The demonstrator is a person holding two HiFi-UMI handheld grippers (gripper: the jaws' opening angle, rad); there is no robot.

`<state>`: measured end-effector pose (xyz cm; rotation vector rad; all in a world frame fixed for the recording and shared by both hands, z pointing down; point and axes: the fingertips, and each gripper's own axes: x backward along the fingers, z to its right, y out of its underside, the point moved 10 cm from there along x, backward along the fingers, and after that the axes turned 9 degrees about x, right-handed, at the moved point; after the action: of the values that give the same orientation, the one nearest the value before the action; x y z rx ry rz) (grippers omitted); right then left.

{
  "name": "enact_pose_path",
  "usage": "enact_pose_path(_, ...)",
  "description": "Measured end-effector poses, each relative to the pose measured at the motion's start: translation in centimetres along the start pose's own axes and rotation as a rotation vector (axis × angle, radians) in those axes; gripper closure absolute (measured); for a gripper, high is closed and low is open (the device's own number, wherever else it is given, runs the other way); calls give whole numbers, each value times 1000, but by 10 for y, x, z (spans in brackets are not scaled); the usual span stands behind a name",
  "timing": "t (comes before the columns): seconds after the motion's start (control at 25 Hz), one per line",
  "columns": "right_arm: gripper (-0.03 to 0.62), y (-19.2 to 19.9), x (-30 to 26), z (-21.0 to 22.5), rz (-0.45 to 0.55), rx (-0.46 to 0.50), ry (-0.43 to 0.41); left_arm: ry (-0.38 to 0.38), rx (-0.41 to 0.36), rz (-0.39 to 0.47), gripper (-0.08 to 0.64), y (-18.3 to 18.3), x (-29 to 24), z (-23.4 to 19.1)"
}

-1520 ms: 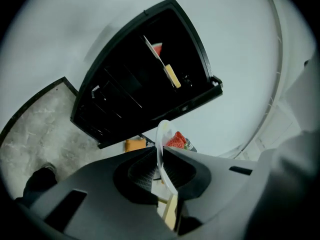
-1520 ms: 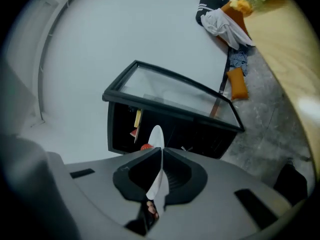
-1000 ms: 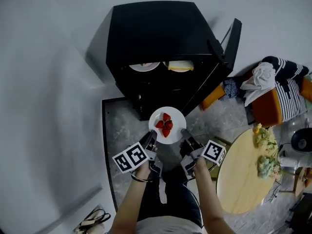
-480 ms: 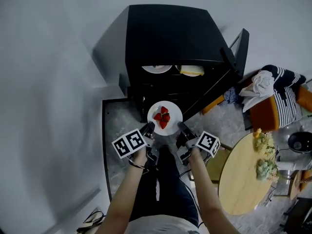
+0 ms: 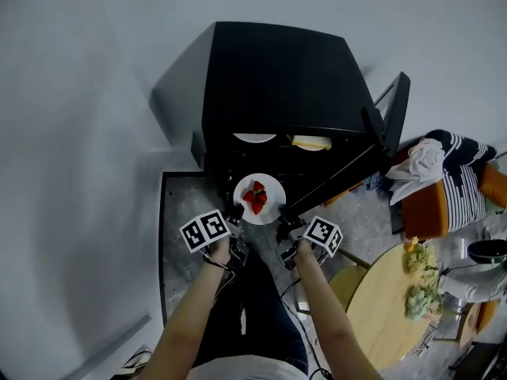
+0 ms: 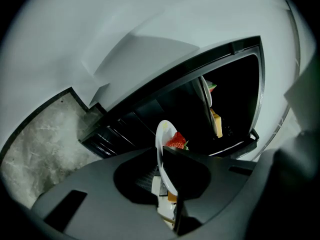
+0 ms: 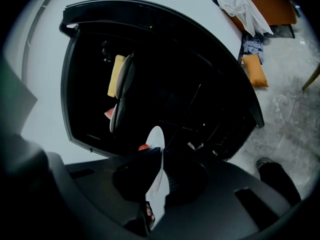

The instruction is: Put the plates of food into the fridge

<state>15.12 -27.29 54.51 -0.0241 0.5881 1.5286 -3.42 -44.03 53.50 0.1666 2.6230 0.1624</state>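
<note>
A white plate of strawberries is held level between both grippers, just in front of the open black fridge. My left gripper is shut on the plate's left rim and my right gripper is shut on its right rim. In the left gripper view the plate shows edge-on with a strawberry on it; in the right gripper view the plate runs between the jaws. On a fridge shelf sit two other plates, one white and one with yellow food.
The fridge door stands open to the right. An orange chair with clothes is at the right, and a round wooden table with flowers at the lower right. The person's legs are below the grippers.
Both grippers have carried the strawberry plate forward, closer to the open fridge. The person has stepped nearer, so the fridge looks larger and the table has slid to the lower right.
</note>
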Motion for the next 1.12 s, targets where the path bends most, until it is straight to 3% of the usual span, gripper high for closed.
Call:
enact_pose_path(0.64,566,-55,-62,29,-50,50,43,-79,57,32,520,-27,-74,0)
enact_pose_path(1.12,565,-71,-91,39,-84,97,109,-131,134,53,518,-34,-100,-9)
